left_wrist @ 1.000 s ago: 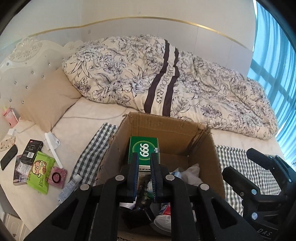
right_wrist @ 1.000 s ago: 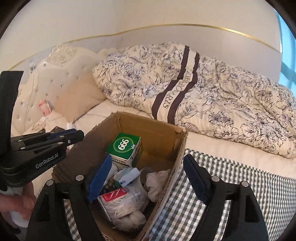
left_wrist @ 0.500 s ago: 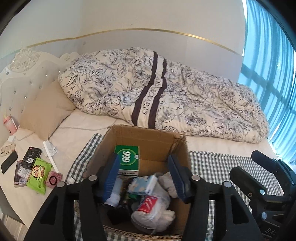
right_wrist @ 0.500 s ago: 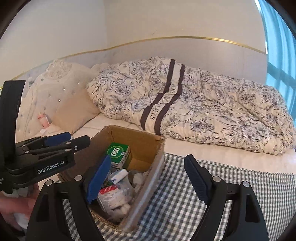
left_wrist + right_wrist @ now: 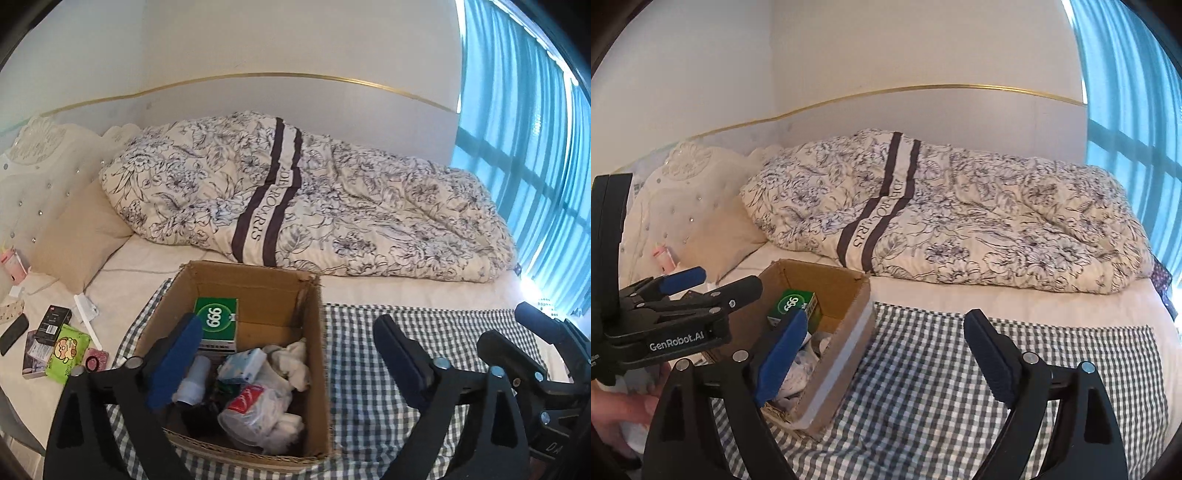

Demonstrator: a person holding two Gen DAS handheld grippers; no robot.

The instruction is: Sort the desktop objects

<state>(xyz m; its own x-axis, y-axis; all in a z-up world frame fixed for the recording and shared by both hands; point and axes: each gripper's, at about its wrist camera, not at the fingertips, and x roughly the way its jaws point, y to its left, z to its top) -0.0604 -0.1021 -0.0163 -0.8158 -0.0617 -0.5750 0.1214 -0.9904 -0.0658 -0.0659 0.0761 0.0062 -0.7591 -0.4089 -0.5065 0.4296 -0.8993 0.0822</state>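
A cardboard box (image 5: 258,295) sits on a checked cloth (image 5: 369,350) on the bed. It holds a green "999" carton (image 5: 216,323), a white tube (image 5: 192,384), a tissue pack (image 5: 242,365), a plastic bag (image 5: 255,410) and a white cloth (image 5: 291,363). My left gripper (image 5: 288,362) hangs open above the box's near right side, holding nothing. In the right wrist view the box (image 5: 846,350) lies to the lower left. My right gripper (image 5: 886,354) stands open over the cloth (image 5: 923,373), holding nothing. The left gripper (image 5: 727,280) shows at the left edge.
Loose items lie on the sheet left of the box: a green wipes pack (image 5: 68,350), a black carton (image 5: 55,319), a pink compact (image 5: 96,360), a phone (image 5: 13,332) and a white comb (image 5: 86,314). A floral duvet (image 5: 314,206) fills the far side. A hand (image 5: 617,410) grips the left tool.
My left gripper went from nearly shut inside the box to wide open and drew back and up. The right gripper pulled back and shifted right, away from the box.
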